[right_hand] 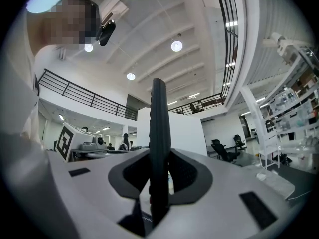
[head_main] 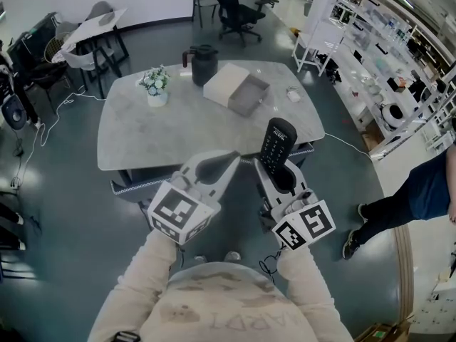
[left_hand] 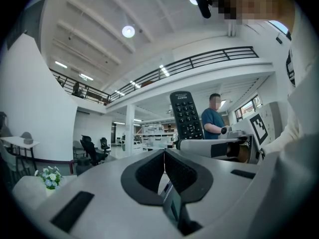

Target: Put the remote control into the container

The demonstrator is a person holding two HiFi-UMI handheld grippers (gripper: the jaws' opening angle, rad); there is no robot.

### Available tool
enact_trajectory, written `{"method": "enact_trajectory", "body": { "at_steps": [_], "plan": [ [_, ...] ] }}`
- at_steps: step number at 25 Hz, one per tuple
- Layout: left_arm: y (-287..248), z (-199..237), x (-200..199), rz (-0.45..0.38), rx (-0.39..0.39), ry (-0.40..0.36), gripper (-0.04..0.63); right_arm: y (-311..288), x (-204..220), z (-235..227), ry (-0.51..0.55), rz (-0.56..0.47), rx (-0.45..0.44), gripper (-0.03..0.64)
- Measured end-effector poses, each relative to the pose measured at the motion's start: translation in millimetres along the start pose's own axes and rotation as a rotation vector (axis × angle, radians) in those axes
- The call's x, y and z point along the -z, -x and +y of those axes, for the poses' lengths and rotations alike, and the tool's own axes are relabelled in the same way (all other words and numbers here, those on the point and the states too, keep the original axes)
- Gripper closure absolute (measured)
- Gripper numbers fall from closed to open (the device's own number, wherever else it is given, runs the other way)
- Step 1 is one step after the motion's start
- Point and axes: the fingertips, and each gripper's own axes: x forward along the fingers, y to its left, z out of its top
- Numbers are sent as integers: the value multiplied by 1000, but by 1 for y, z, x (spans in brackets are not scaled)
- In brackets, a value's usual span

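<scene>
A black remote control [head_main: 276, 145] stands upright in my right gripper [head_main: 279, 178], which is shut on its lower end. In the right gripper view the remote [right_hand: 159, 148] shows edge-on between the jaws. It also appears in the left gripper view, buttons facing me, as the remote [left_hand: 186, 115]. My left gripper [head_main: 214, 167] is shut with nothing in it, its pads touching. Both grippers hover near the table's front edge [head_main: 178, 164]. The container, an open beige and grey box [head_main: 236, 89], sits at the back of the table.
A black kettle [head_main: 201, 65] and a small flower pot [head_main: 155, 85] stand at the table's back left. A small white object [head_main: 293, 95] lies right of the box. Shelving [head_main: 377, 70] runs along the right. A person [head_main: 406, 198] stands at right. Chairs [head_main: 239, 9] stand beyond the table.
</scene>
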Motion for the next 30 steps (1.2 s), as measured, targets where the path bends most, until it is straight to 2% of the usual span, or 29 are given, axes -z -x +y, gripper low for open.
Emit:
{"method": "enact_trajectory", "body": {
  "at_steps": [11,23,30],
  "plan": [
    [-13,-9,0,3,-26,-3,583,5,7,-32,-37,18,16,525],
    [-49,-23,-7,-7,-93,-20,583,18,4,-79,-53,34,-6,525],
    [-66,-20,4,16,-112,-15,583,10,17,-106,-79,58,-4,525]
  ]
}}
